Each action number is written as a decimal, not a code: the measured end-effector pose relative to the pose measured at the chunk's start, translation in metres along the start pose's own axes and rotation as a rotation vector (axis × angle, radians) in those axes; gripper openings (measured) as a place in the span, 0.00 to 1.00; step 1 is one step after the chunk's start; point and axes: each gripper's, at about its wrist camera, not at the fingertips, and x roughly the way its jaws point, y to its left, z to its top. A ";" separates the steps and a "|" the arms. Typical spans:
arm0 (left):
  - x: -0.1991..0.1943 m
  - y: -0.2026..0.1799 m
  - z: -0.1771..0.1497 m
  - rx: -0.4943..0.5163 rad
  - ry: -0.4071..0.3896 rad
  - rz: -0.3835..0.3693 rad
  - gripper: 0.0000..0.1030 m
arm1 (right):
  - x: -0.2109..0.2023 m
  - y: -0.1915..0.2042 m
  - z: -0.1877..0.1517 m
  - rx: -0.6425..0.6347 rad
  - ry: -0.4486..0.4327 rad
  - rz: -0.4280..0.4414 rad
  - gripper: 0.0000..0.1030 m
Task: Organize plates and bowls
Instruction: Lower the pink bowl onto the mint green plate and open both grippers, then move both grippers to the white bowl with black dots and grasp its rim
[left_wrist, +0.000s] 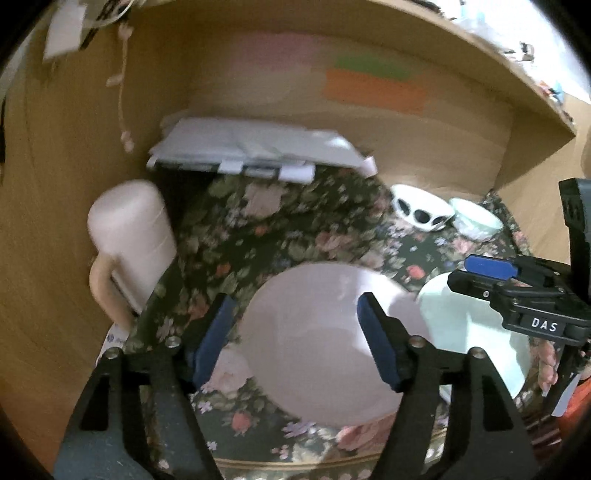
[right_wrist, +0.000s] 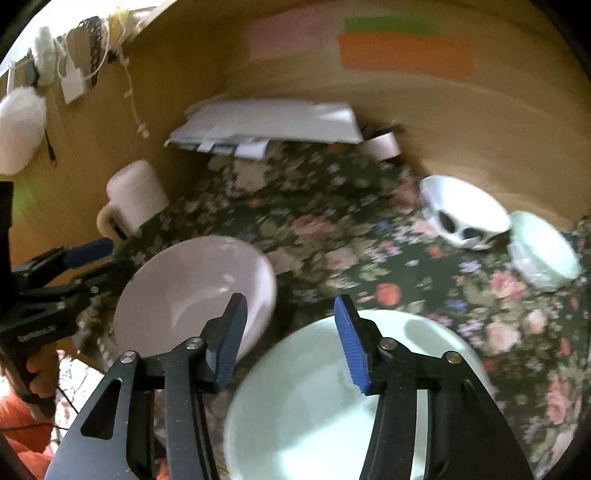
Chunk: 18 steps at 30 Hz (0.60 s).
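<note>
Under the spread jaws of each gripper: pink plate below left gripper, mint plate below right gripper.

plate left of second plate

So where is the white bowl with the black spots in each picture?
Left wrist view: the spotted bowl sits upper right, at the cloth's far edge.
Right wrist view: the spotted bowl sits right of centre.
Shared landmark: the small mint bowl just right of it.
</note>
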 end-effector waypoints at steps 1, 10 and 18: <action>-0.001 -0.005 0.004 0.004 -0.008 -0.011 0.69 | -0.005 -0.005 0.001 0.005 -0.011 -0.012 0.47; 0.006 -0.039 0.039 -0.030 -0.042 -0.071 0.80 | -0.046 -0.061 0.008 0.049 -0.106 -0.136 0.49; 0.031 -0.070 0.065 -0.020 -0.037 -0.074 0.81 | -0.039 -0.113 0.020 0.106 -0.121 -0.191 0.50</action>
